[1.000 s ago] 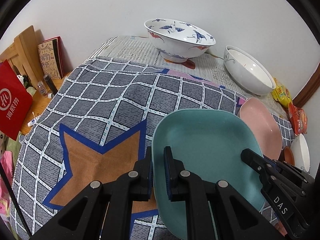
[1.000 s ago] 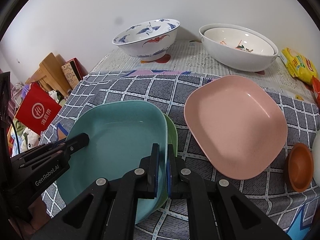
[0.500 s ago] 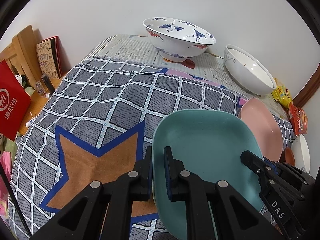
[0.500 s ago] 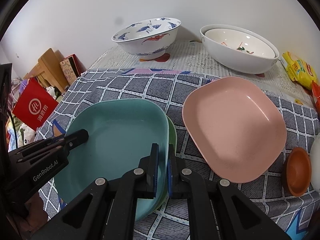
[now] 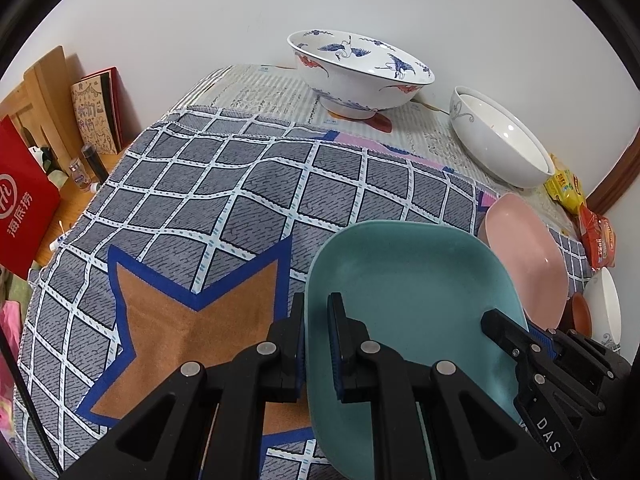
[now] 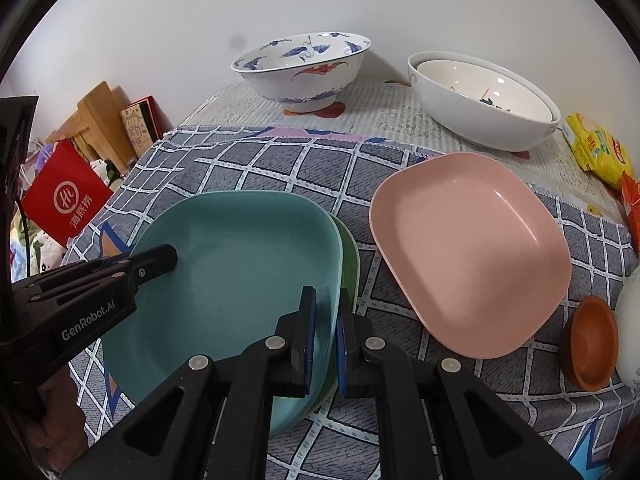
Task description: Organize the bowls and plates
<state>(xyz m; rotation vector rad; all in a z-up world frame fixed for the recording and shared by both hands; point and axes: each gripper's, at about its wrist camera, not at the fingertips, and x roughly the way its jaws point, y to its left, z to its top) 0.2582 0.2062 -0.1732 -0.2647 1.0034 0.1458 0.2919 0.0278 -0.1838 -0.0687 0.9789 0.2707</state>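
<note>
On the left, the checked cloth (image 5: 224, 200) lies bare out to its stitched hem, past which a red bag (image 5: 20, 208) and a wooden rack (image 6: 100, 120) crowd the table edge. The left gripper (image 5: 316, 340) pinches the left rim of the teal plate (image 6: 240, 272); the right gripper (image 6: 326, 336) clamps its right rim together with the green plate (image 6: 350, 256) nested beneath. Just beside them lies 1 pink plate (image 6: 472, 252), so 3 plates show. Behind stand 1 crane-painted bowl (image 6: 304, 68) and 2 nested white bowls (image 6: 480, 112). At the right edge, a brown saucer (image 6: 592, 340) and snack packets (image 6: 600, 152) hem things in.
</note>
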